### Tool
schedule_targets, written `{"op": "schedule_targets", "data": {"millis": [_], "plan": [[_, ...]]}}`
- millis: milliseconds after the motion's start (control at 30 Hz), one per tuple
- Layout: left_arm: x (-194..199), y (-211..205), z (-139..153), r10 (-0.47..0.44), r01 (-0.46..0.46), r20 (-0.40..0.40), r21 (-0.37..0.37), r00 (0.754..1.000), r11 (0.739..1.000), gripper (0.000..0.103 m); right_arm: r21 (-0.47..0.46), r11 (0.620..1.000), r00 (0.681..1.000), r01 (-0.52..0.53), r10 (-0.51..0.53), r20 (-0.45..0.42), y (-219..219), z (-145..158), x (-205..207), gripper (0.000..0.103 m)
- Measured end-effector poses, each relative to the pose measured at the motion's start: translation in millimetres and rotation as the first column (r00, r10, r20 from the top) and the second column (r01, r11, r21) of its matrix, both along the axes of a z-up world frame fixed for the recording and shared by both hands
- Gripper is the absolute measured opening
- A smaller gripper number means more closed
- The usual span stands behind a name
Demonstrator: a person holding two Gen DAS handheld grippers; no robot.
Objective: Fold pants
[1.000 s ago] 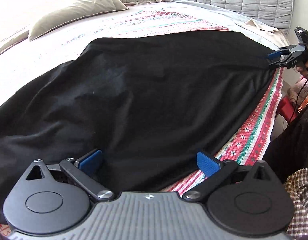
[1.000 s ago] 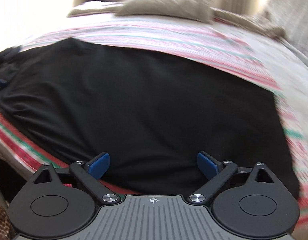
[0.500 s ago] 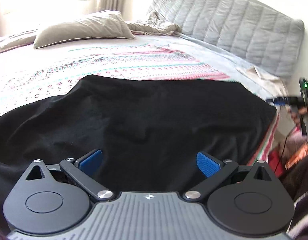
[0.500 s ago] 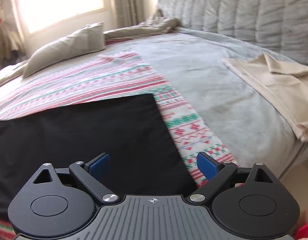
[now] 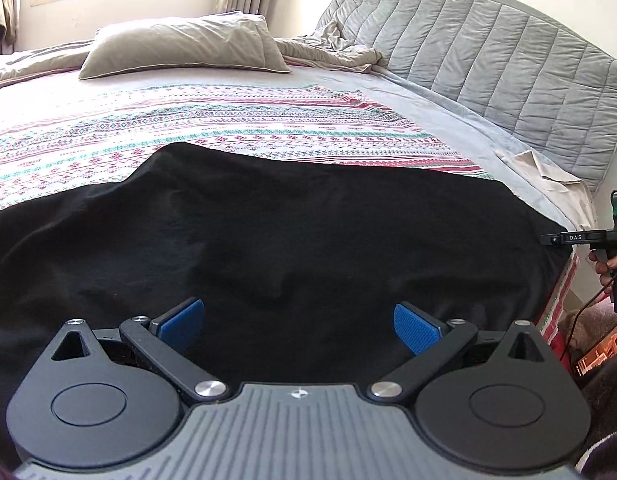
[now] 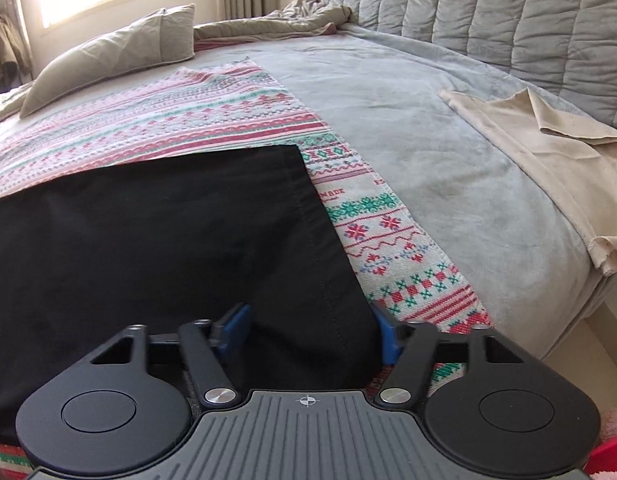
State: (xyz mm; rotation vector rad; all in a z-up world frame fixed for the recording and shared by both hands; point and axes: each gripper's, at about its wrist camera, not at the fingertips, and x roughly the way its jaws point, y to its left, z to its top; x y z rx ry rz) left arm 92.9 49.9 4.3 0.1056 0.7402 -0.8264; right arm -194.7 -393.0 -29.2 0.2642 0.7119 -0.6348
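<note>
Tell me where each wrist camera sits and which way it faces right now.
Left wrist: on the left gripper, jaws wide open, looking across the black pants toward the pillow; the right gripper shows at the far right.
Right wrist: on the right gripper, facing the pants' corner and headboard; its jaws have just been closing, cloth between them.
Shared: pants, patterned blanket, pillow, headboard.

Left wrist view: low at the bed's near edge, close over the black pants (image 5: 268, 240), facing across toward pillow (image 5: 180, 52) and quilted headboard (image 5: 488, 60). Right wrist view: same edge, nearer the headboard end, close over the pants' hem corner. Shared: pants, patterned blanket (image 6: 188, 120), pillow, headboard, window.
</note>
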Motion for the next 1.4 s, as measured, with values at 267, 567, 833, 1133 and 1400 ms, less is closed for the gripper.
{"op": "schedule_targets", "data": {"millis": [267, 567, 833, 1133, 1400], "plan": [[4.5, -8.0, -0.2, 0.015, -0.019, -0.053, -0.064, 0.998, 0.998, 0.103, -0.059, 0.996, 0.995, -0.074, 0.078, 0.058, 33.5, 22.1, 16.7, 0.010], [10.7, -30.1, -3.9, -0.014, -0.018, -0.173, -0.185, 0.985, 0.983, 0.092, -0.113, 0.940, 0.943, -0.322, 0.329, 0.051, 114.7, 43.0, 73.7, 0.010], [29.7, -50.8, -26.6, -0.029, -0.097, -0.390, -0.300, 0.920, 0.949, 0.083, -0.093, 0.818, 0.823, -0.568, 0.566, -0.044, 212.1, 32.8, 133.0, 0.010], [41.8, -56.7, -36.6, -0.017, -0.202, -0.517, -0.363, 0.856, 0.910, 0.083, -0.087, 0.691, 0.696, -0.718, 0.714, -0.068, 291.3, 25.4, 155.2, 0.010], [48.2, -59.2, -41.0, 0.065, -0.300, -0.540, -0.358, 0.839, 0.884, 0.057, -0.029, 0.641, 0.641, -0.767, 0.767, 0.031, 306.4, 40.3, 151.2, 0.010]]}}
